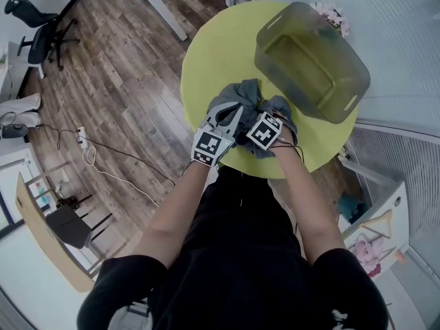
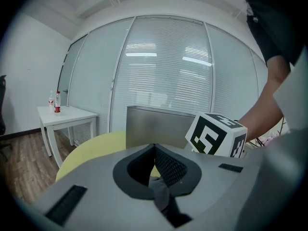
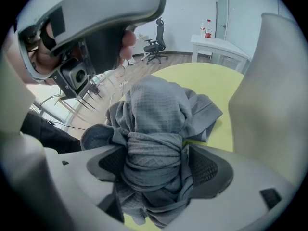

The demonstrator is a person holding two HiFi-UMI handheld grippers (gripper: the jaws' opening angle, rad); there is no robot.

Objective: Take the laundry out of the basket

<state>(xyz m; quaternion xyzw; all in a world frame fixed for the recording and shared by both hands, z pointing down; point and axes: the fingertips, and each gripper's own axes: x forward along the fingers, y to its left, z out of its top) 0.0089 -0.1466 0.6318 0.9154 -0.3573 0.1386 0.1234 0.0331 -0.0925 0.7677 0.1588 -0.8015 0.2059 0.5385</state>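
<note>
One piece of grey laundry (image 1: 249,93) lies bunched on the round yellow-green table (image 1: 213,53), in front of the translucent grey basket (image 1: 309,60), whose inside shows no cloth. My left gripper (image 1: 234,112) is shut, with a strip of the grey cloth (image 2: 160,189) pinched between its pads. The right gripper (image 1: 273,112) sits just beside it on the same garment. In the right gripper view its jaws (image 3: 156,165) stand wide around a twisted bundle of the grey cloth (image 3: 154,124), which fills most of the gap, and the right pad (image 3: 209,165) shows bare.
The basket wall (image 2: 154,126) rises straight ahead of the left gripper, with the right gripper's marker cube (image 2: 216,134) beside it. A white side table (image 2: 67,113) with bottles and an office chair (image 3: 156,44) stand on the wood floor. The table's near edge is under my hands.
</note>
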